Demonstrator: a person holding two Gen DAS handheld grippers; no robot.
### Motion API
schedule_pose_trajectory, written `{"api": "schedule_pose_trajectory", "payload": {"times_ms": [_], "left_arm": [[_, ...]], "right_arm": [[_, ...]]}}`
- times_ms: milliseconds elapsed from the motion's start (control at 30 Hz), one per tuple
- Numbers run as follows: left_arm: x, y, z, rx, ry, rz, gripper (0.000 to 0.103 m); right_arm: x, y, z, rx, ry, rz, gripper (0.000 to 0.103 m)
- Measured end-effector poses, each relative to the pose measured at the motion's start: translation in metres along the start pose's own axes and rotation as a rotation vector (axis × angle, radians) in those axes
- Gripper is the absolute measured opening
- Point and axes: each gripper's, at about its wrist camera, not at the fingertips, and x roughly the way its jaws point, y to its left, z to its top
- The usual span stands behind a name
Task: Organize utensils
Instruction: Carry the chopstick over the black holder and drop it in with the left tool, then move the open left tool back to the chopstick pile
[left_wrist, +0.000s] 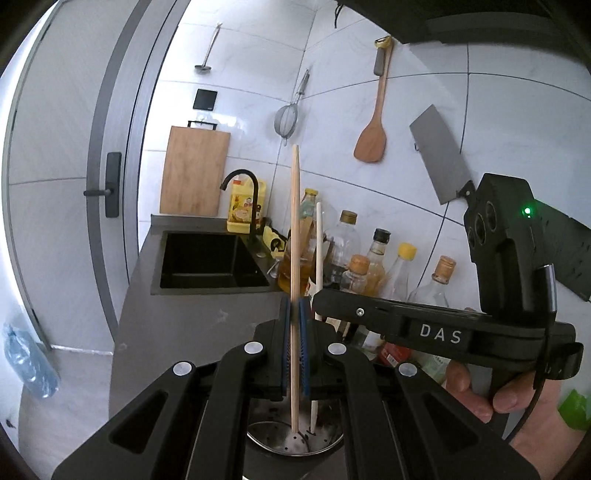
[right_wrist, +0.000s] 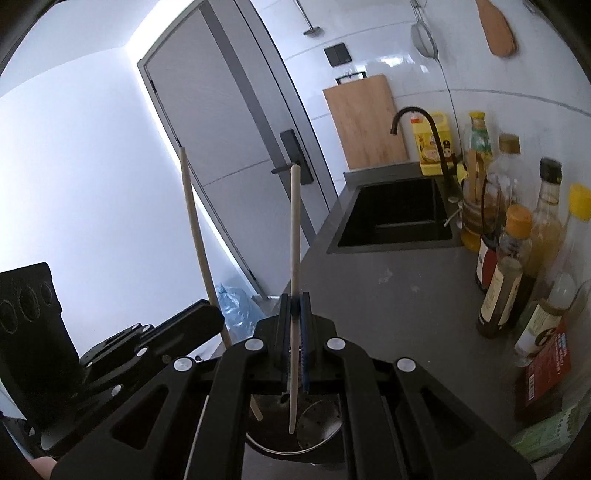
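Nearest, a perforated steel holder (left_wrist: 295, 441) stands on the grey desk (right_wrist: 406, 295). Left gripper (left_wrist: 294, 310) jaws clamp a tan wooden chopstick (left_wrist: 295, 229) upright (tip inside); right gripper (right_wrist: 294, 302) jaws clamp a paler chopstick (right_wrist: 294, 229) likewise.

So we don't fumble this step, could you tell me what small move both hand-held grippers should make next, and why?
Probably lower both a little, then release. Each hand-held gripper, left and right, is shut on an upright chopstick, and the tips already hang inside the perforated metal holder.
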Motion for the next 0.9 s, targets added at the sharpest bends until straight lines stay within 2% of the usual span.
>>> {"api": "schedule_pose_trajectory", "payload": {"times_ms": [200, 267, 600, 667, 767, 900], "left_arm": [[0.006, 0.009, -0.006, -0.037, 0.007, 0.027, 0.005], [0.004, 0.007, -0.006, -0.036, 0.002, 0.032, 0.005], [-0.009, 0.003, -0.002, -0.036, 0.000, 0.056, 0.005], [-0.017, 0.003, -0.002, -0.045, -0.005, 0.056, 0.005], [-0.032, -0.002, -0.001, -0.029, -0.014, 0.064, 0.005], [-0.055, -0.006, 0.001, -0.048, 0.018, 0.093, 0.005]], "right_arm": [[0.004, -0.007, -0.005, 0.014, 0.011, -0.003, 0.007], [0.005, -0.007, -0.006, 0.016, 0.021, -0.008, 0.014], [-0.008, -0.001, -0.007, 0.023, 0.020, -0.004, 0.017], [-0.015, 0.004, -0.009, 0.015, 0.020, -0.019, 0.022], [-0.025, 0.012, -0.012, 0.008, 0.027, -0.027, 0.023], [-0.043, 0.026, -0.020, 0.012, 0.038, -0.032, 0.028]]}}
